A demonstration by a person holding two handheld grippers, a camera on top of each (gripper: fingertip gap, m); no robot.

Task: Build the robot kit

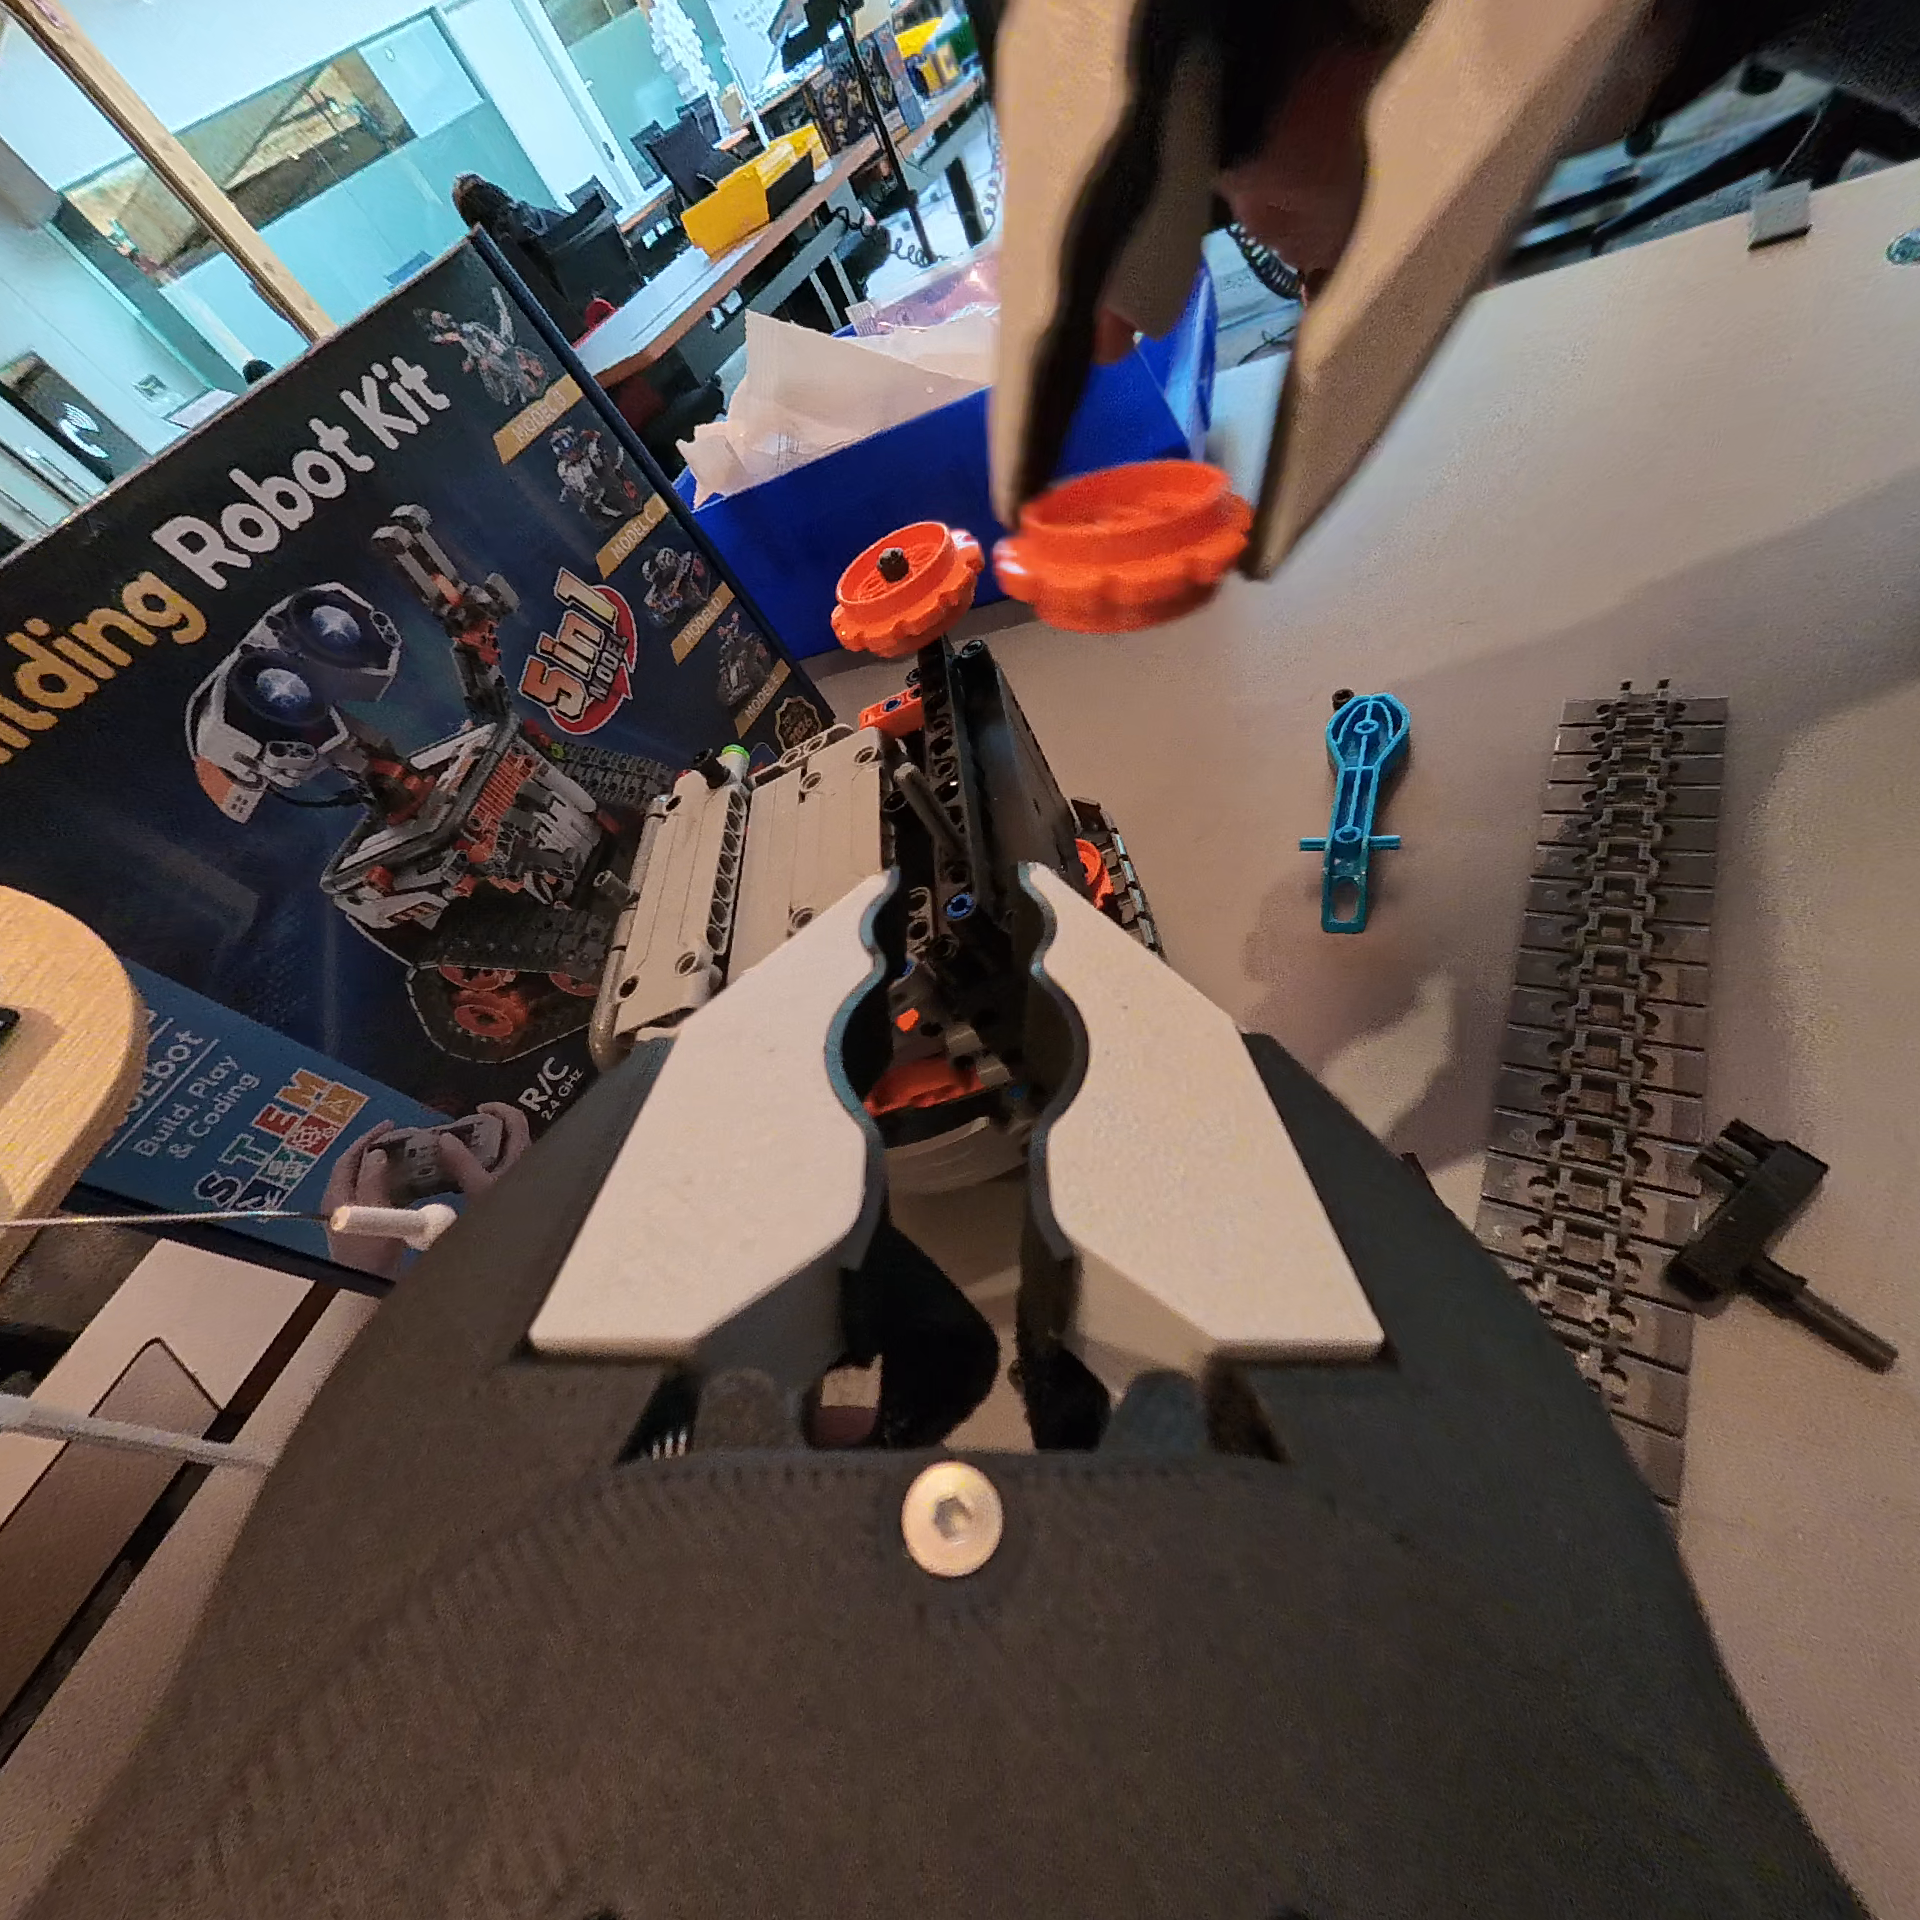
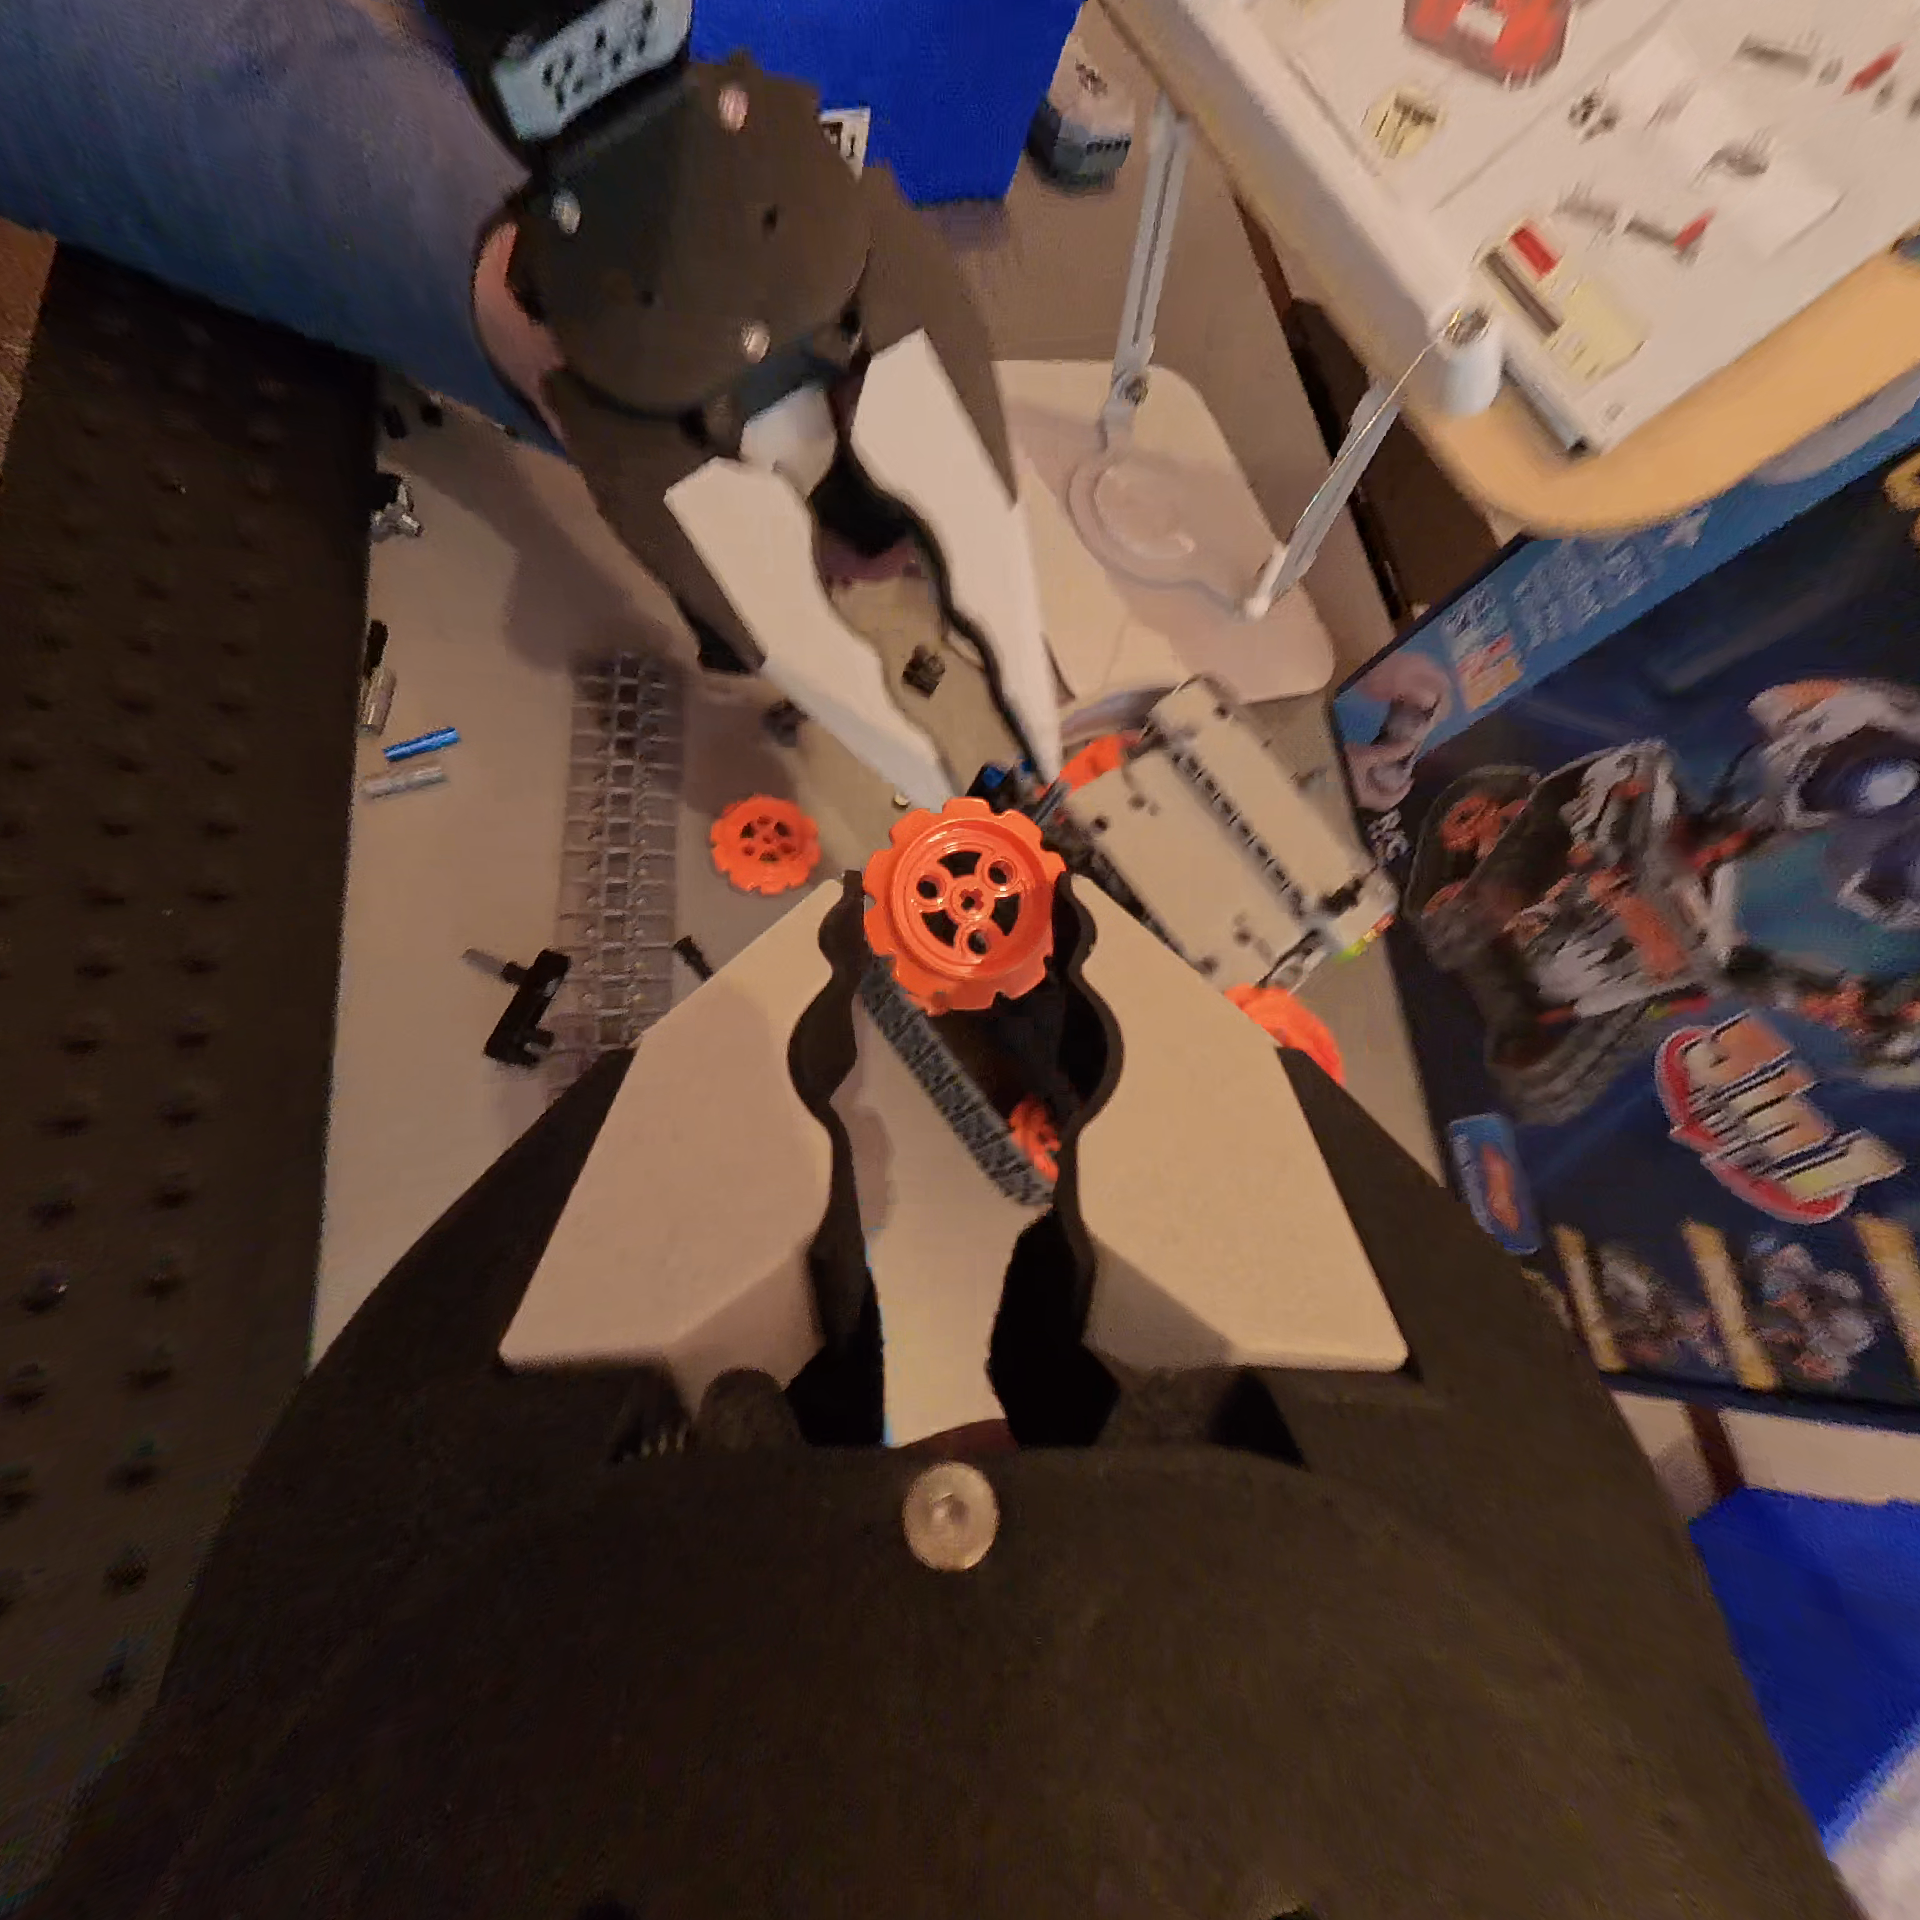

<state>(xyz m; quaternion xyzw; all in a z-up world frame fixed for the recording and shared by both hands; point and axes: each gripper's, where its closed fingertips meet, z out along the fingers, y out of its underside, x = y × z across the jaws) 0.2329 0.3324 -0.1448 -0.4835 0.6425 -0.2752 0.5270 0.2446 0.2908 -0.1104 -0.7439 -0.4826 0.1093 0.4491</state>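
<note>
An orange toothed wheel [image 2: 966, 906] with a spoked hub and small round holes is sitting right at the tips of the right gripper [image 2: 961, 914], whose pale fingers are pinching its rim from both sides, held narrow around it. From the left wrist view that same wheel [image 1: 1124, 545] is hanging in the air ahead and above, just beside a second orange wheel [image 1: 906, 601] already seated on a black axle atop the half-built model [image 1: 831, 831]. The left gripper [image 1: 961, 904] is closing on the model's dark beam frame, its fingertips pressing against either side of it. To its right a strip of grey track links [image 1: 1616, 1039] is lying flat on the table [image 1: 1818, 520], with a blue tool [image 1: 1359, 805] between, and a black connector piece [image 1: 1766, 1216] resting on the strip's near end. To its left the kit box [image 1: 343, 727] is standing upright. The right wrist view is blurring, so small parts beyond the wheel are hard to make out, and the model's underside is hiding behind the fingers.
</note>
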